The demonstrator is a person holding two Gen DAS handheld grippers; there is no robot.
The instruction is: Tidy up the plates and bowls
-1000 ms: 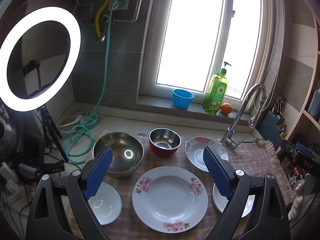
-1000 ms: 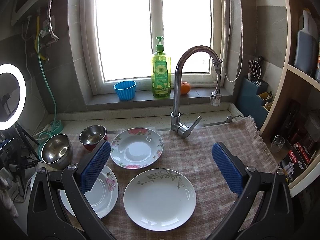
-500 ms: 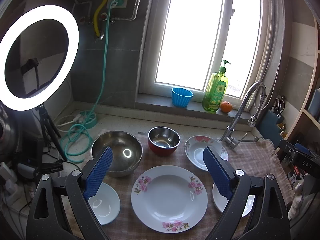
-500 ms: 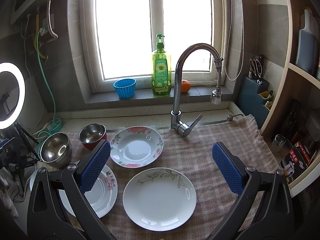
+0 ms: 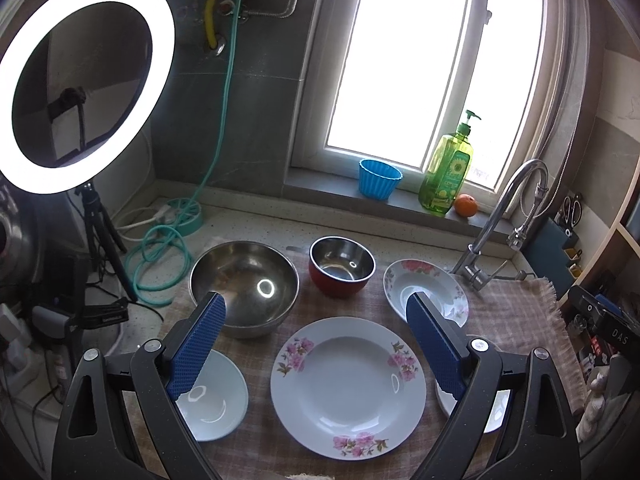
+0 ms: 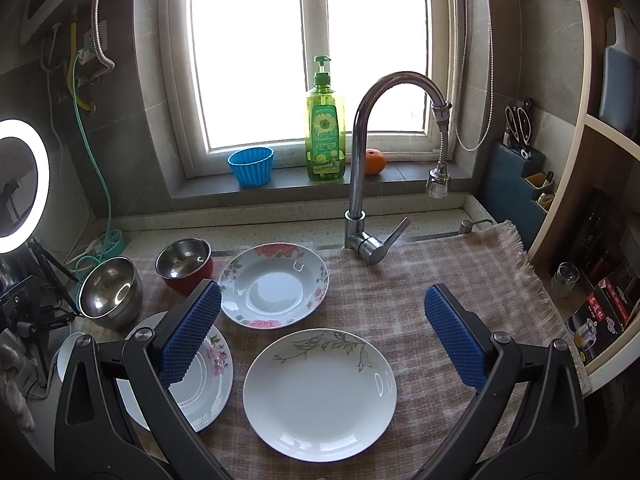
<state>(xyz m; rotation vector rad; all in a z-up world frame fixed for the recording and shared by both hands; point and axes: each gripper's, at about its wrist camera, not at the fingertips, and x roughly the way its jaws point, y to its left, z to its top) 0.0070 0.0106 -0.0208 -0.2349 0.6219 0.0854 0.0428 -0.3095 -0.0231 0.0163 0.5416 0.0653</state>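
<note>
On the checked cloth (image 6: 440, 276) lie a large pink-flowered plate (image 5: 348, 388), a smaller flowered plate (image 5: 424, 288) behind it, and a white plate with a green sprig (image 6: 320, 394). A big steel bowl (image 5: 244, 284), a red bowl with steel inside (image 5: 342, 266) and a small white bowl (image 5: 212, 400) stand to the left. My left gripper (image 5: 316, 344) is open and empty above the large flowered plate. My right gripper (image 6: 320, 340) is open and empty above the sprig plate. The big steel bowl (image 6: 110, 292) and red bowl (image 6: 184, 264) also show in the right wrist view.
A tap (image 6: 368, 152) rises behind the plates. A blue cup (image 6: 252, 166), green soap bottle (image 6: 324, 128) and orange (image 6: 374, 161) sit on the sill. A ring light (image 5: 80, 80) on a tripod and a green hose (image 5: 160, 264) stand left. Shelves (image 6: 600, 240) are at right.
Both grippers have shifted slightly, so the view has drifted a little. Both stay open and empty. No dish has moved.
</note>
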